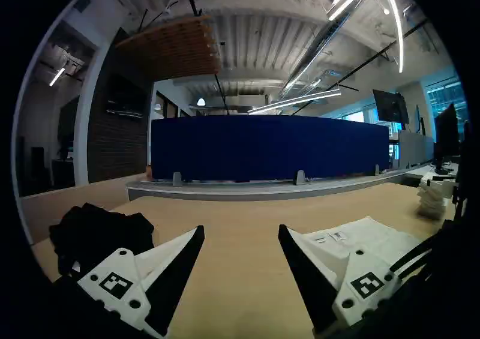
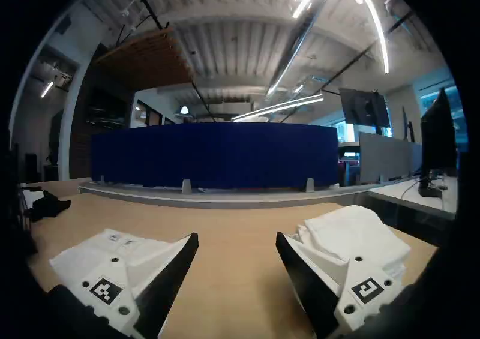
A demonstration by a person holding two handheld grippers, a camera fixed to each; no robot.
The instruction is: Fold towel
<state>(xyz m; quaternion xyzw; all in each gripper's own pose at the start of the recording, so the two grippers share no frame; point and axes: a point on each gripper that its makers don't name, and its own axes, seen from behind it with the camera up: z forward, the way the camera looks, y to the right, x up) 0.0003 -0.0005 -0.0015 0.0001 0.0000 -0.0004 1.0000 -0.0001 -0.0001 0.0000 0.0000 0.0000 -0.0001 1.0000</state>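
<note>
A white towel (image 1: 366,234) lies flat on the wooden table (image 1: 240,219), just behind the right-hand finger in the left gripper view. The same towel (image 2: 102,246) sits behind the left-hand finger in the right gripper view, small tags showing on its top. My left gripper (image 1: 240,232) is open, low over bare wood, with nothing between its fingers. My right gripper (image 2: 236,238) is open too and holds nothing.
A stack of folded white towels (image 2: 354,234) stands at the table's right end, also far right as the stack (image 1: 433,198). A black cloth heap (image 1: 99,228) lies left. A blue divider (image 2: 216,156) runs along the back. A monitor (image 2: 437,141) stands on the neighbouring desk.
</note>
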